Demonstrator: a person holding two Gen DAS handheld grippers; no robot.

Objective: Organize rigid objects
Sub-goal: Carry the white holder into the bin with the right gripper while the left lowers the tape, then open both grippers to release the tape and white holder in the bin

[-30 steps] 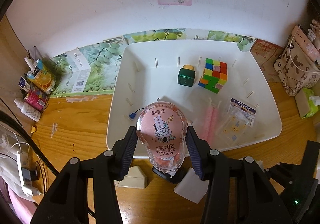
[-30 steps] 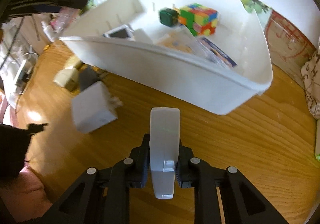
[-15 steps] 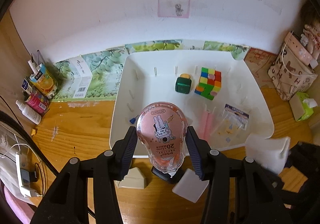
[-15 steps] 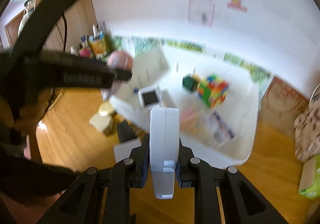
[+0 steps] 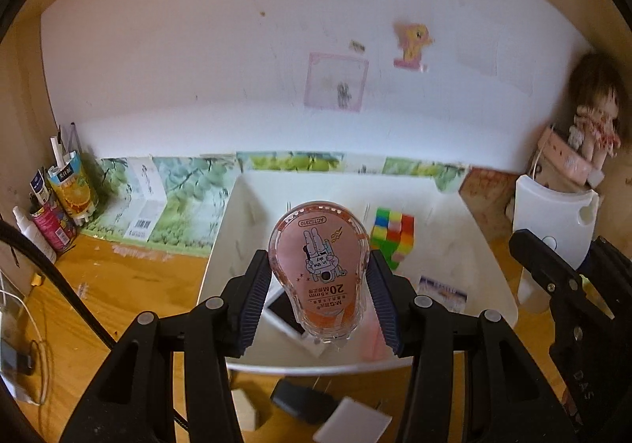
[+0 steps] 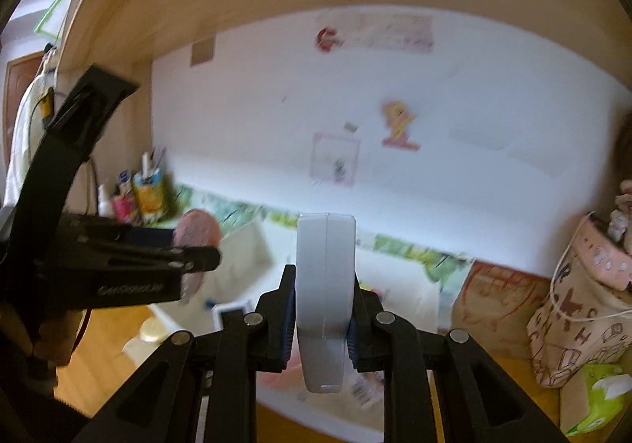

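Left wrist view shows the left gripper (image 5: 318, 301) closed on a pink correction tape dispenser (image 5: 319, 273), its pads pressing the dispenser's two sides, held above the near edge of the white bin (image 5: 489, 245). The bin stands on the wooden desk (image 5: 118, 285), toward the desk's back edge under the wall. Inside the bin lie a colour cube (image 5: 393, 237) toward the far right corner, a small white device with a dark screen (image 5: 282, 310) at the near left, and a flat packet (image 5: 442, 291) at the near right. Outside the bin, against the desk's near edge, lie a dark plug (image 5: 294, 399), a white block (image 5: 351, 425) and a pale wedge (image 5: 245, 409).

Right wrist view, which is blurred, shows the right gripper (image 6: 322, 318) clamped tight on a narrow white plastic case (image 6: 324, 297), held upright over the bin's near right side.

Both hands seem to be at the carry stage, each with one rigid item raised over the bin and neither yet set down. The next move likely calls for lowering each item onto bare floor of the bin, clear of the cube and the screened device, before the jaws let go. The two grippers are near each other, so placing one after the other would keep them apart.
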